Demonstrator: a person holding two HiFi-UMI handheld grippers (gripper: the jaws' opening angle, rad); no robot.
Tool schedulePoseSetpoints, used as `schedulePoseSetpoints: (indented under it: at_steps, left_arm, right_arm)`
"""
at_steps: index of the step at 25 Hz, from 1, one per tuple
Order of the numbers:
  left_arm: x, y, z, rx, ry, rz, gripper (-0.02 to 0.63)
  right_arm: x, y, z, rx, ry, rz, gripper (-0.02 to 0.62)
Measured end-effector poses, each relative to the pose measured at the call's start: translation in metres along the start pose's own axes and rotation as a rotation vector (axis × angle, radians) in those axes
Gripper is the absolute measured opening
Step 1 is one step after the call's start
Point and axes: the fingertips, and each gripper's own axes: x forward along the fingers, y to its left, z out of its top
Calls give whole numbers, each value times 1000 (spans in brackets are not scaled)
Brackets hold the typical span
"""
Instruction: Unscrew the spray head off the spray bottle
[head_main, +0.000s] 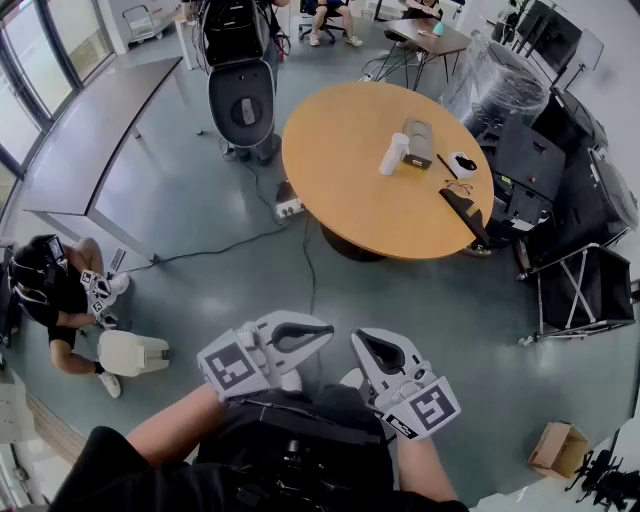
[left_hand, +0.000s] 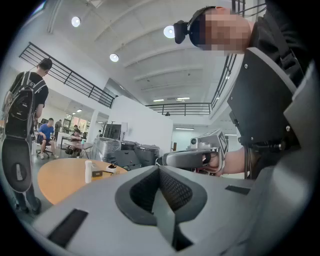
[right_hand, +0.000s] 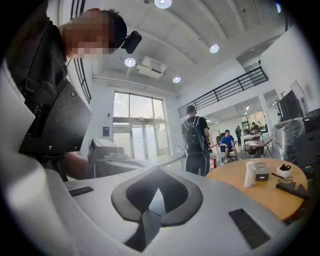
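While spray bottle (head_main: 393, 154) stands on round table (head_main: 340, 200), left gripper (head_main: 320, 331) and right gripper (head_main: 362, 343) both closed, empty

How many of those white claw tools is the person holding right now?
2. The left gripper is low in the head view, just left of centre. The right gripper is beside it, to its right. Both are shut and empty. None seems hidden.

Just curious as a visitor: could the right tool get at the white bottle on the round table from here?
Probably not yet. The right tool is shut close to the person; the white bottle stands on the round table across open floor. Nothing obvious blocks the way, but walking closer seems needed.
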Motion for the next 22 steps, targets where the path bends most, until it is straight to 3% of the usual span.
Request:
schedulePoseSetpoints:
  at_steps: [9,22]
  left_arm:
    - [36,37,3,9,10,34,2]
    - [142,80,21,6,8,79,2]
  right_arm:
    - [7,-51,4,12,-18,31,-3]
    - [-9,-163,26,-3,-18,88,-3]
